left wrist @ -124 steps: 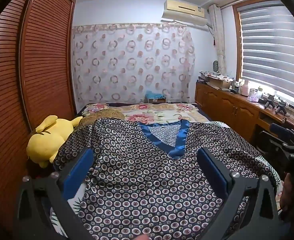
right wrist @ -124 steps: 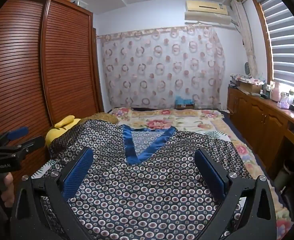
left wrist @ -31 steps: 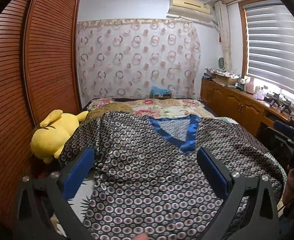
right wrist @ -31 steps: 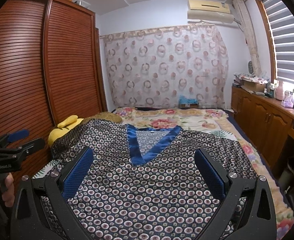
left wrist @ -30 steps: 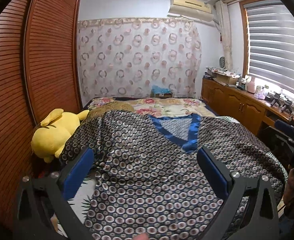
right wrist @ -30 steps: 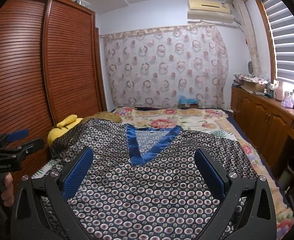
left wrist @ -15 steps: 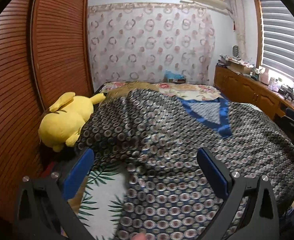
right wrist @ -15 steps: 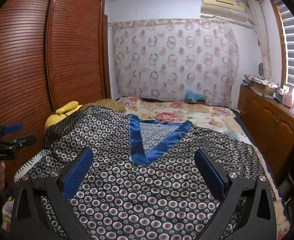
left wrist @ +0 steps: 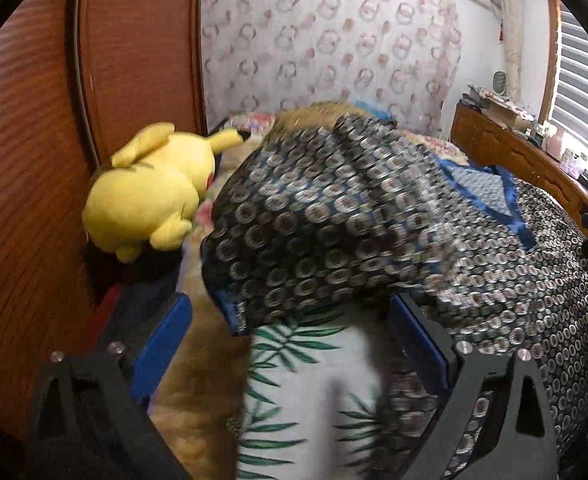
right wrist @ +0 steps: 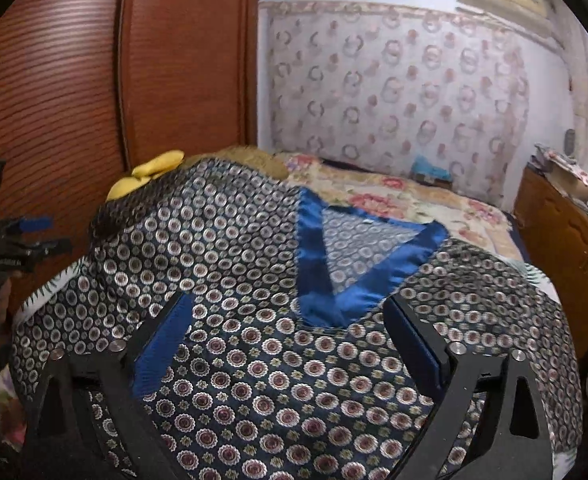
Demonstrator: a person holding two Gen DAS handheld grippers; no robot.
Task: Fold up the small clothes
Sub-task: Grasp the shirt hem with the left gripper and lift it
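That patterned top (right wrist: 278, 360) spread on the bed (right wrist: 433, 200) looks silky and slippery (probably light too), so grab its left sleeve hem (left wrist: 230, 304). Both the left gripper (left wrist: 290, 344) and right gripper (right wrist: 290, 340) gape wide, empty, though it's blurry.

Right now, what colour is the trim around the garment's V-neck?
Solid shiny blue trim, against the garment and its circle-and-flower print; clearest in the right wrist view.

Yellow plush toy (left wrist: 150, 188), wooden wardrobe (left wrist: 34, 128) — curtain (right wrist: 393, 92)
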